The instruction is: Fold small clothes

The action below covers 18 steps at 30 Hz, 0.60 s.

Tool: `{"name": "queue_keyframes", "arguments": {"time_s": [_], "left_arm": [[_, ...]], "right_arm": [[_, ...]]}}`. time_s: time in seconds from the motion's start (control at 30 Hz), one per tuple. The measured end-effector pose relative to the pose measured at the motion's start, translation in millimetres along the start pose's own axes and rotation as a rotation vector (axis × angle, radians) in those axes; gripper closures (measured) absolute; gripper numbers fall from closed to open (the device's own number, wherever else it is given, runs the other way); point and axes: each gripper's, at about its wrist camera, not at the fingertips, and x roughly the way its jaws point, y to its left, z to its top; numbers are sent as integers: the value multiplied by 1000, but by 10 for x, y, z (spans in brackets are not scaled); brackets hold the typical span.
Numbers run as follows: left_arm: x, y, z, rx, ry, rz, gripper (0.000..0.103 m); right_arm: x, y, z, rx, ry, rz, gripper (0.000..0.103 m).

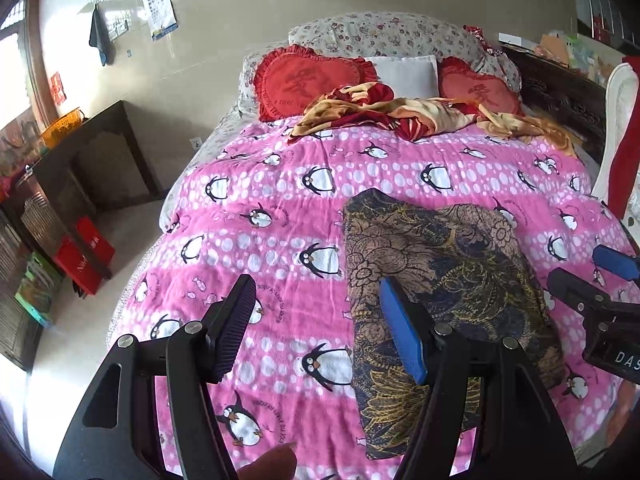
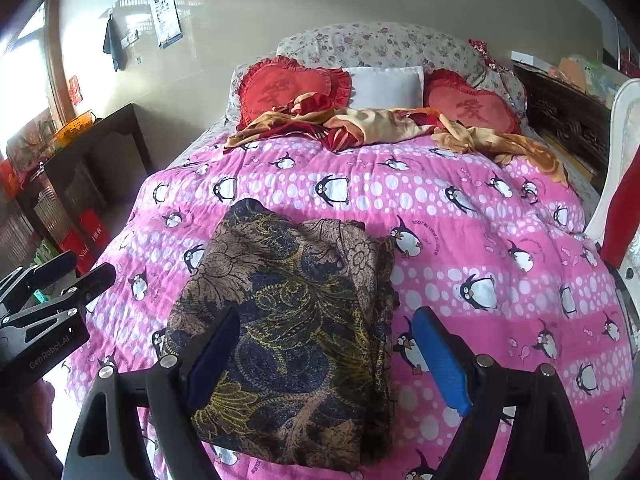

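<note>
A dark blue and tan floral garment (image 1: 444,288) lies folded in a rough rectangle on the pink penguin blanket (image 1: 272,216); it also shows in the right wrist view (image 2: 296,320). My left gripper (image 1: 320,328) is open and empty, above the blanket at the garment's left edge. My right gripper (image 2: 328,360) is open and empty, above the garment's near end. The right gripper also shows at the right edge of the left wrist view (image 1: 592,276). The left gripper also shows at the left edge of the right wrist view (image 2: 68,276).
A crumpled red and yellow cloth (image 2: 360,120) lies at the bed's head by two red heart cushions (image 2: 288,88) and a white pillow (image 2: 388,84). A dark wooden table (image 1: 92,156) and red boxes (image 1: 84,252) stand left of the bed. A white frame (image 2: 616,184) stands at right.
</note>
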Motion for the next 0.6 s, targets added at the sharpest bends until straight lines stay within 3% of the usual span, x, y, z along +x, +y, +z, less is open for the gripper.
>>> {"name": "queue_keyframes", "arguments": {"time_s": [0.6], "left_arm": [[98, -15, -4, -33, 17, -37, 38]], "right_arm": [[132, 33, -31, -16, 36, -3, 17]]}}
